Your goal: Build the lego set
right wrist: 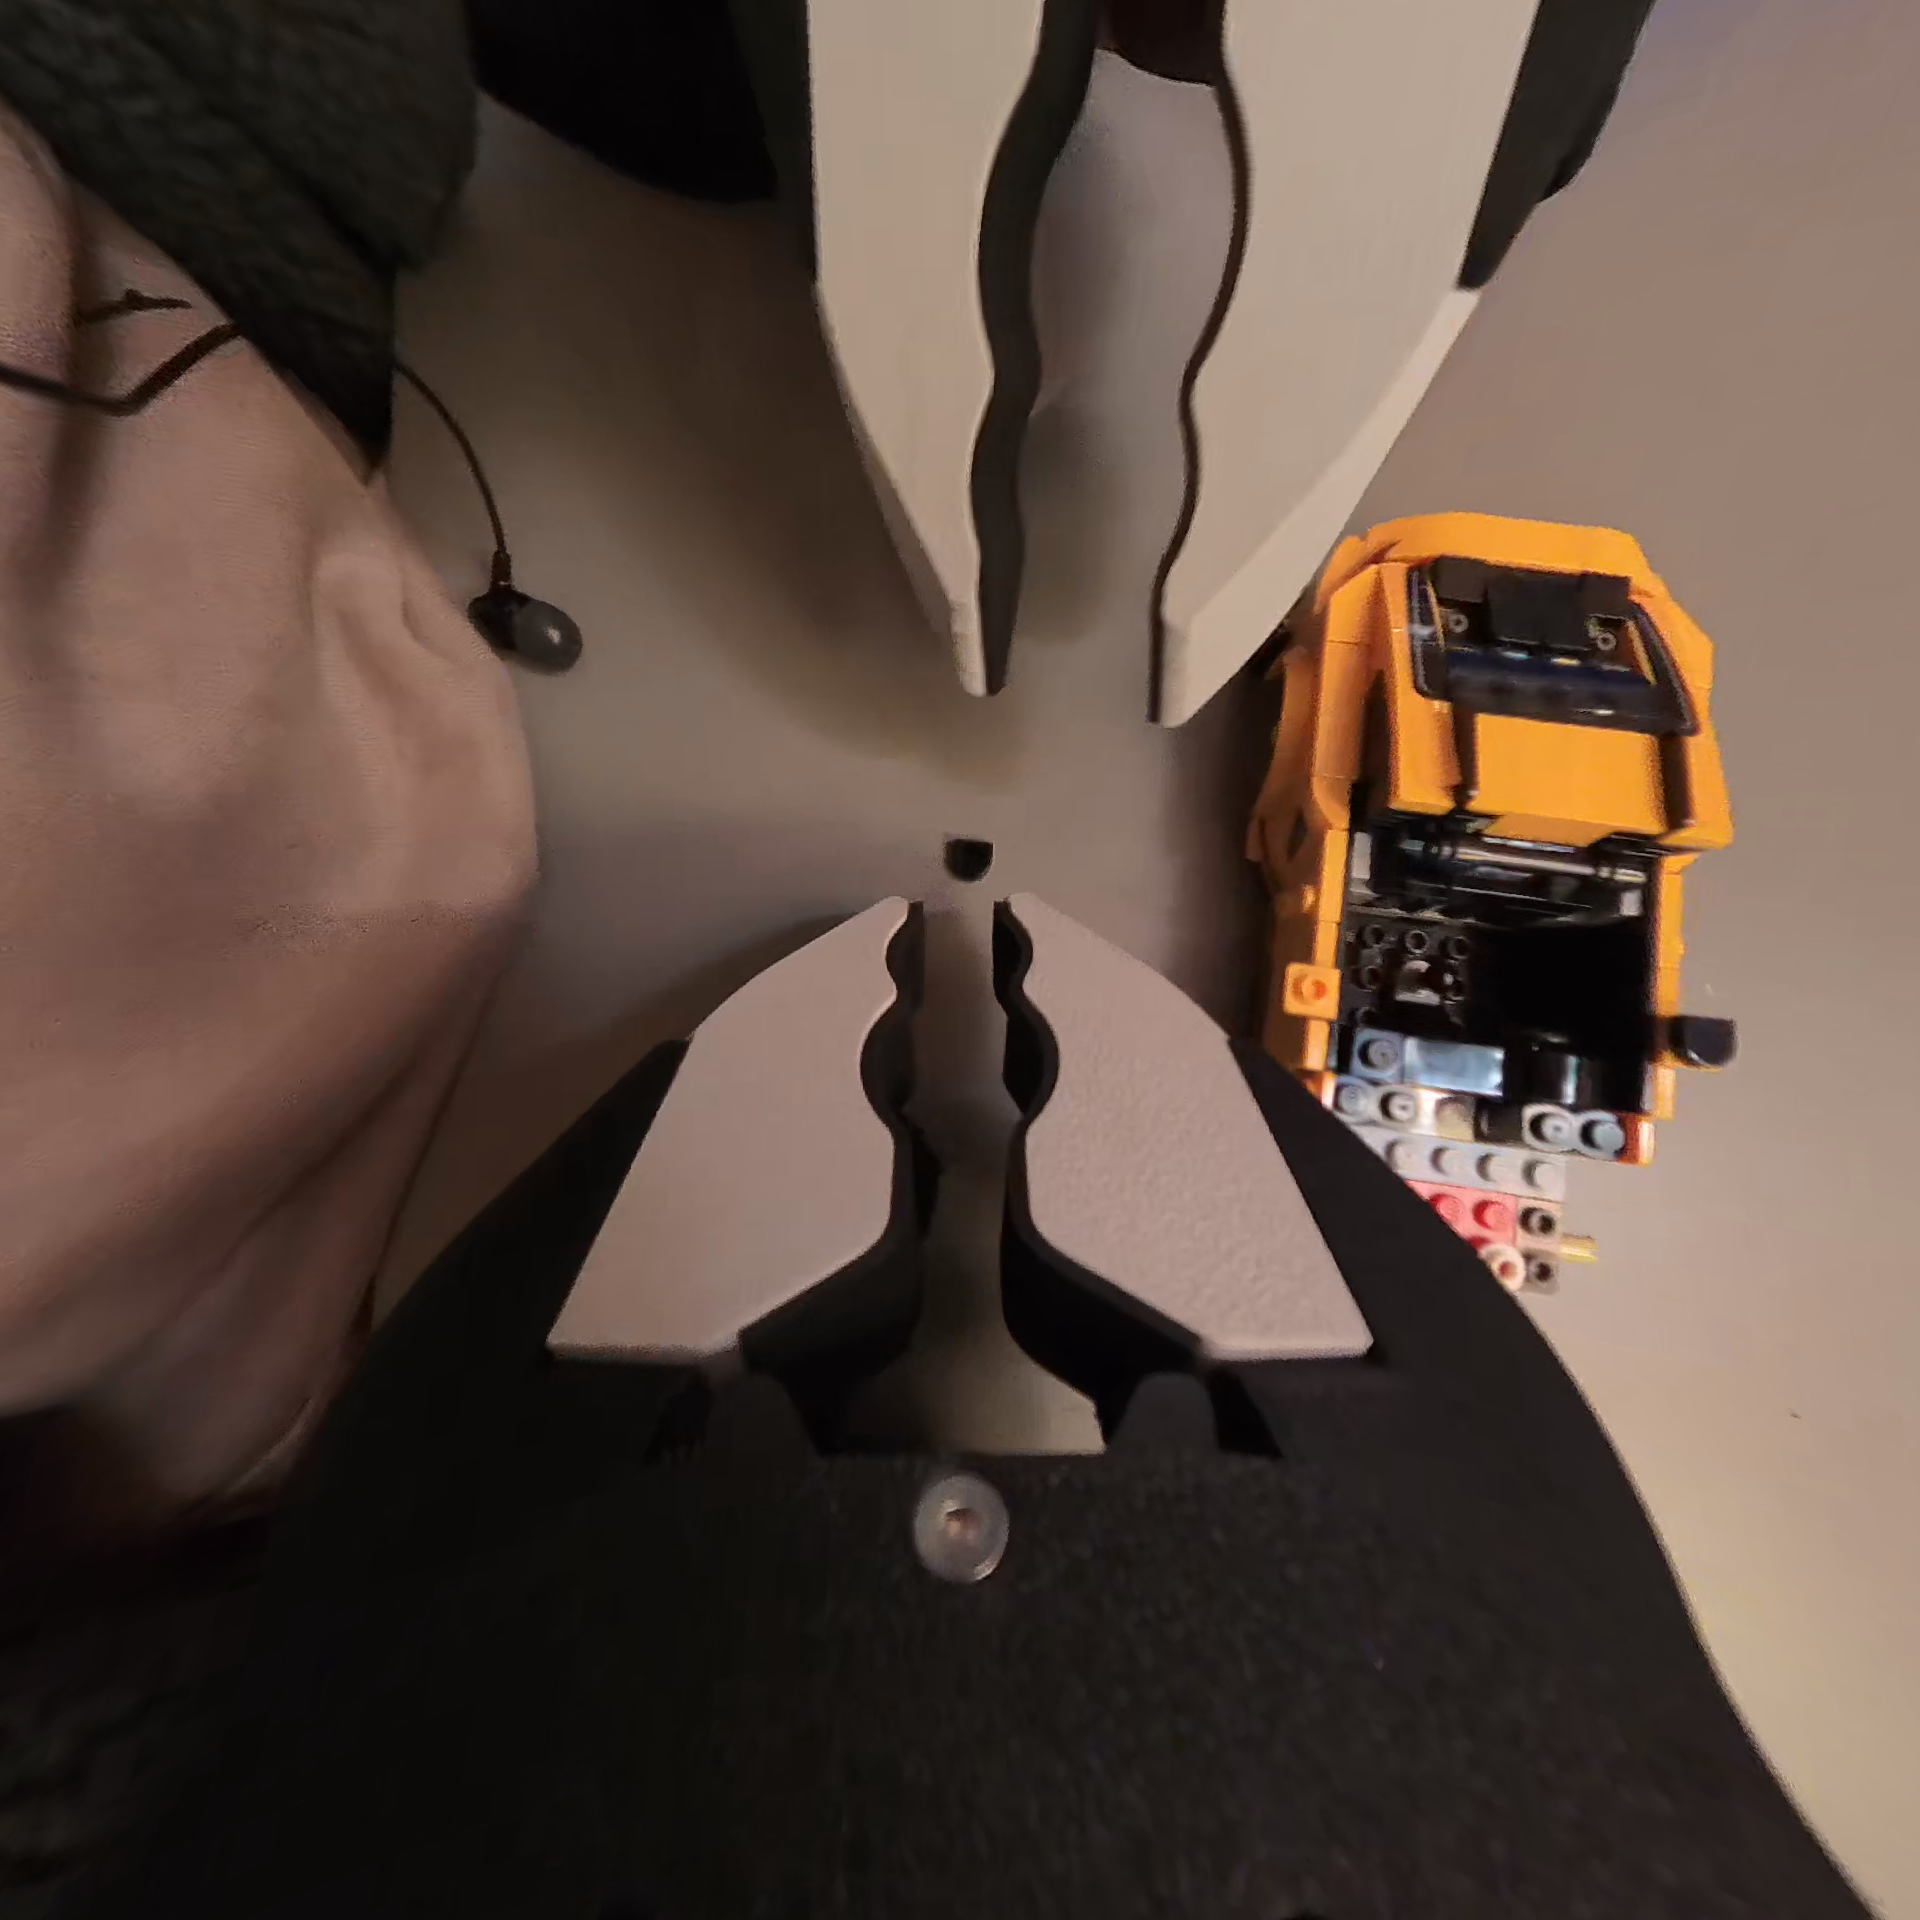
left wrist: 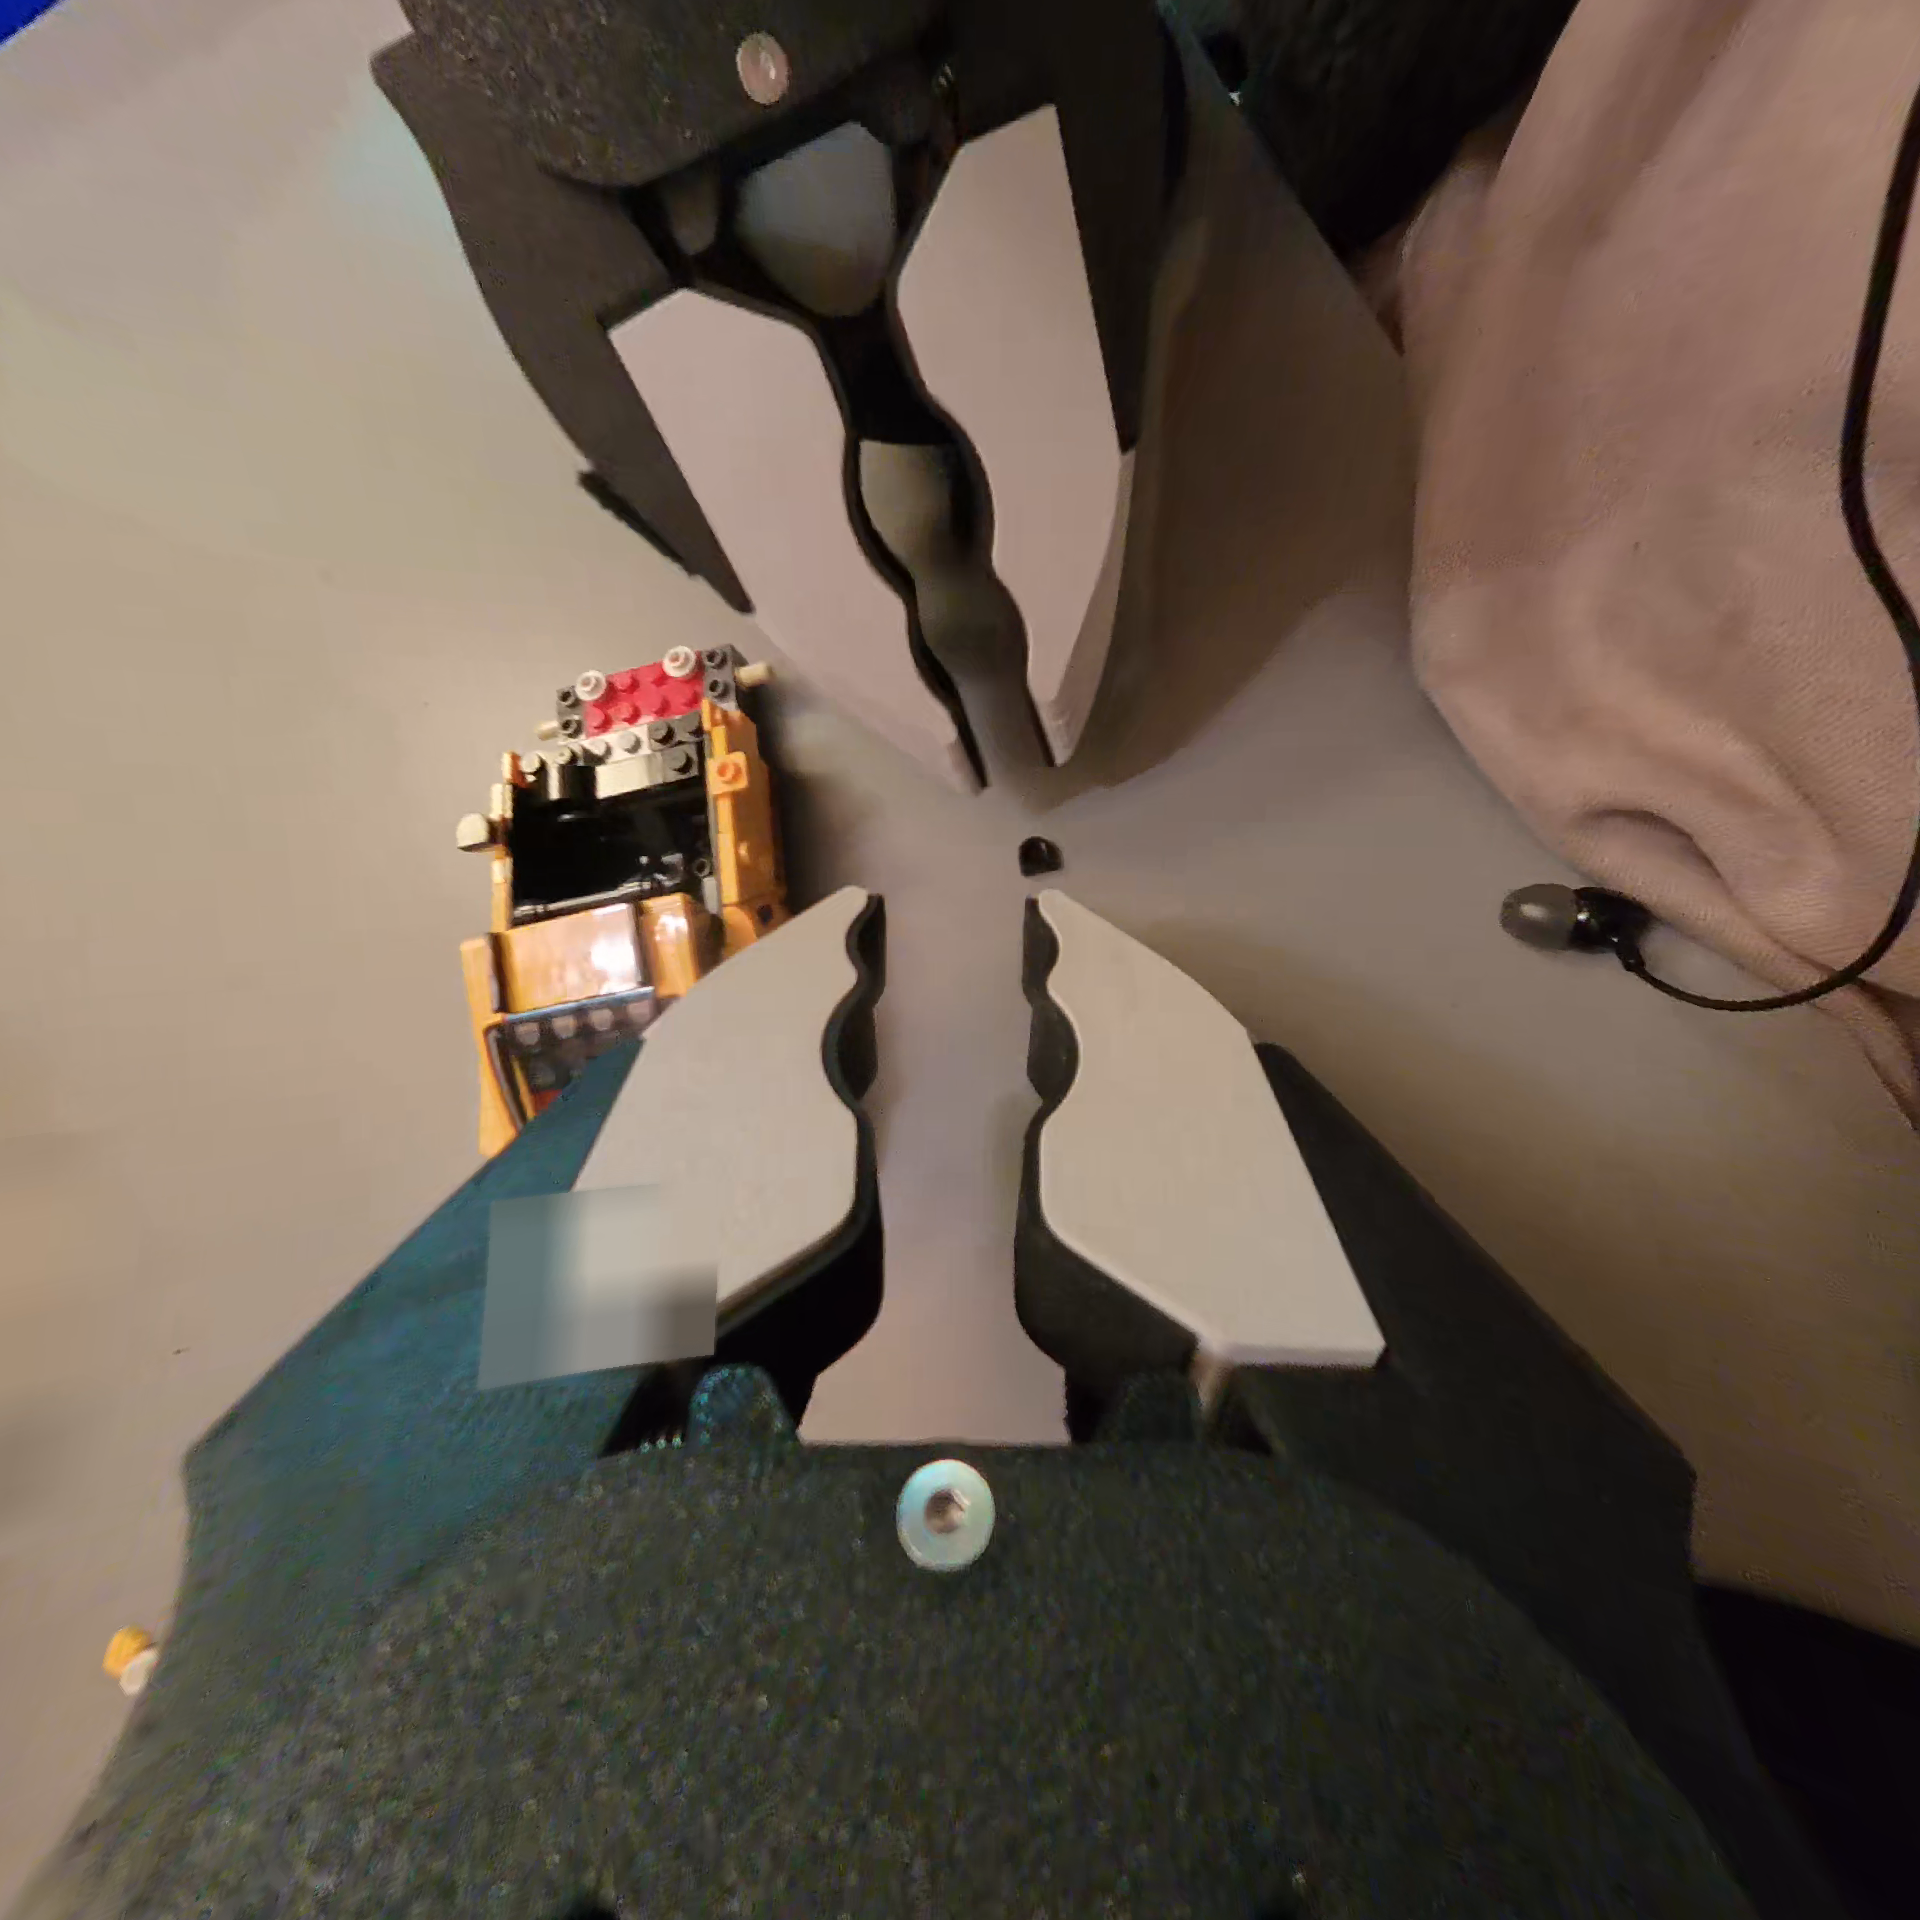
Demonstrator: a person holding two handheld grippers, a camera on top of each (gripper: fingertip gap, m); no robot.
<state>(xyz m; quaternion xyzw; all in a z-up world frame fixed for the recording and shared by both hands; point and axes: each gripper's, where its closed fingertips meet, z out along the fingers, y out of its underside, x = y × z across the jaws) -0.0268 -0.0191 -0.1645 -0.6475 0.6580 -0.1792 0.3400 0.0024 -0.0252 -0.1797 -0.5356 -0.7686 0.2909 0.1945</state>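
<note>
In the left wrist view, the left gripper (left wrist: 951, 899) has its two grey fingers spread apart with only bare table showing between the black wavy pads; nothing is in its grasp. A tiny black rounded plastic piece (left wrist: 1039, 855) lies on the pale grey tabletop (left wrist: 260, 520) just ahead of the fingertips and a little toward the right-hand finger (left wrist: 1122, 997), touching neither. Facing it from the top of the view, the right gripper (left wrist: 1013, 779) points its narrower tips down at the same spot, so the small piece sits between the two sets of tips, a shade nearer the left gripper's finger. An orange brick-built toy car with a black open middle and a red-and-grey studded end (left wrist: 623, 862) lies to the left, close beside the left gripper, its long axis roughly parallel to the fingers. A black earbud on a thin black cable (left wrist: 1548, 914) rests on the table to the right, against a pinkish cloth (left wrist: 1662, 623). In the right wrist view, the right gripper (right wrist: 956, 904) shows a slim gap between its pads, holding nothing, and the black piece (right wrist: 967, 856) lies just beyond the tips, almost centred on the gap. The left gripper (right wrist: 1070, 707) comes in from above, wider apart and slightly farther off. The toy car (right wrist: 1486, 883) lies to the right, the earbud (right wrist: 530, 629) to the left.
</note>
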